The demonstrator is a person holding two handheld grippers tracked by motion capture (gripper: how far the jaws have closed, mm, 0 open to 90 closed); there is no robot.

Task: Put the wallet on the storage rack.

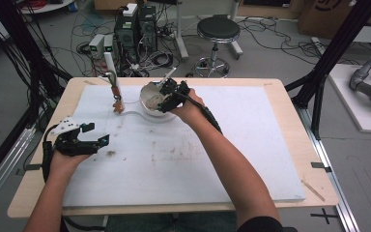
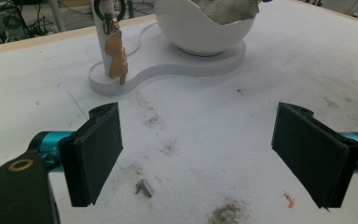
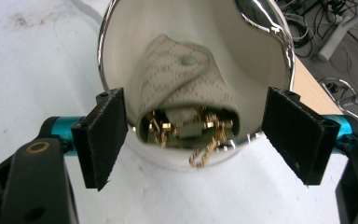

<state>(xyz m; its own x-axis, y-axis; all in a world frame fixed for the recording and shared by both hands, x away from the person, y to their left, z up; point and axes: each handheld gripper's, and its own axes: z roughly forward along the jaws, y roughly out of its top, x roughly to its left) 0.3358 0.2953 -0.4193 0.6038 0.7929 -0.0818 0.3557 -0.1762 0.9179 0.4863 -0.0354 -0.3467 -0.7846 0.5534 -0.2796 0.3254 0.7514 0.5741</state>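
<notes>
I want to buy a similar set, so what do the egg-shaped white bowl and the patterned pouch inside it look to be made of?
The egg-shaped white bowl looks like glazed ceramic or glossy plastic; its mirror-bright rim suggests a chrome-like metallic finish. The patterned beige pouch seems to be soft fabric or coated canvas, since it folds and has a snap button. The gold-coloured chain spilling from it looks like polished metal.
</notes>
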